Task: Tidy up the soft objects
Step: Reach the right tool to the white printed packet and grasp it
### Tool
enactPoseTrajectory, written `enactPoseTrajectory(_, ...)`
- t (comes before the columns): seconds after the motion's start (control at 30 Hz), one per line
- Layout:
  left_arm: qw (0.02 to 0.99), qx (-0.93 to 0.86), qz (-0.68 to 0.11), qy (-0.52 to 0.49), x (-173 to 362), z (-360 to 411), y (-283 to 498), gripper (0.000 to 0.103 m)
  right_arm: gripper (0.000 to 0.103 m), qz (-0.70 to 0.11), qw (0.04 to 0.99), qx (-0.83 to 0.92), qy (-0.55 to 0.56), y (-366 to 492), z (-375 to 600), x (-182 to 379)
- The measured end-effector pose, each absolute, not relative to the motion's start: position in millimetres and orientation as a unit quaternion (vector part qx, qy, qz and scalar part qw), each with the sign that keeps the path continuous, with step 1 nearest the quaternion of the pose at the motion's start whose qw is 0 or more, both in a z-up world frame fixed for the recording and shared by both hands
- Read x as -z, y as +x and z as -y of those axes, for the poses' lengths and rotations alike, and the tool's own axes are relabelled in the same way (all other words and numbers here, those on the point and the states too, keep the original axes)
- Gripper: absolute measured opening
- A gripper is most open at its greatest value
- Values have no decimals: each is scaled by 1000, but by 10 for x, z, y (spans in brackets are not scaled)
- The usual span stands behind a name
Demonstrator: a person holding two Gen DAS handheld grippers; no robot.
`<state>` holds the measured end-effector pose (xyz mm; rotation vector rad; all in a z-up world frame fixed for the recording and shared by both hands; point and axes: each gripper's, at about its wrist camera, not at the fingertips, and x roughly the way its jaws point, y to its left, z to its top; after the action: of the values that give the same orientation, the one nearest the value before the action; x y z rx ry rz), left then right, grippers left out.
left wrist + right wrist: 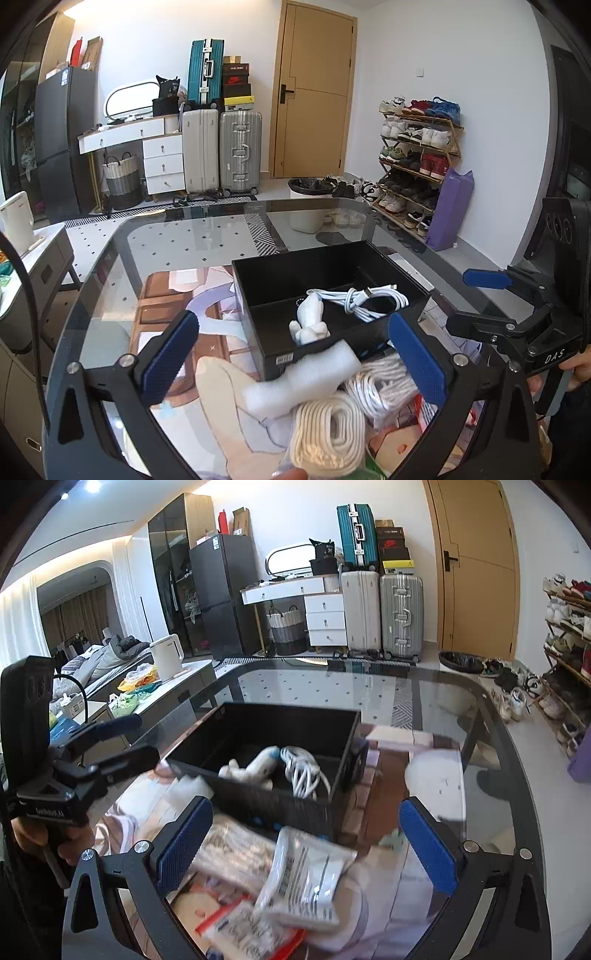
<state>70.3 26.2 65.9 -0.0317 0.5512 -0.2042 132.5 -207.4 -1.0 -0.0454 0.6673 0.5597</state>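
Note:
A black divided box sits on the glass table. In it lie a small white plush toy and a coiled white cable. My left gripper is open and empty, above a white foam piece, a cream coiled rope and a white cord bundle in front of the box. My right gripper is open and empty over several plastic bags near the box's front.
A printed mat covers the glass table. Each gripper shows in the other's view, the right and the left. Suitcases, a shoe rack and a door stand behind.

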Motion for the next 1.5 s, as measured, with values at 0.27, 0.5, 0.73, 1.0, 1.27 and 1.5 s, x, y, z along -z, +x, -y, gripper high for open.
enactPoseTrajectory(0.27,954,96,-284,-15,-579,-291,548,103,102,-333,906,-260,-7,1177,2229,66)
enactPoseTrajectory(0.5,950,91,-297,-8,-483,-282,477,103,102,-342,903,-261,-12,1094,2247,88)
enactPoseTrajectory(0.73,943,84,-321,5,-353,-292,410,103,102,-356,892,-277,-25,1104,2165,146)
enactPoseTrajectory(1.0,935,88,-344,12,-234,-251,390,103,102,-373,881,-287,-44,1117,2081,237)
enactPoseTrajectory(1.27,931,90,-354,15,-169,-228,416,103,102,-385,880,-275,-29,1191,2146,313)
enactPoseTrajectory(1.5,928,87,-363,7,-122,-242,464,103,102,-409,881,-239,-16,1338,2209,446)
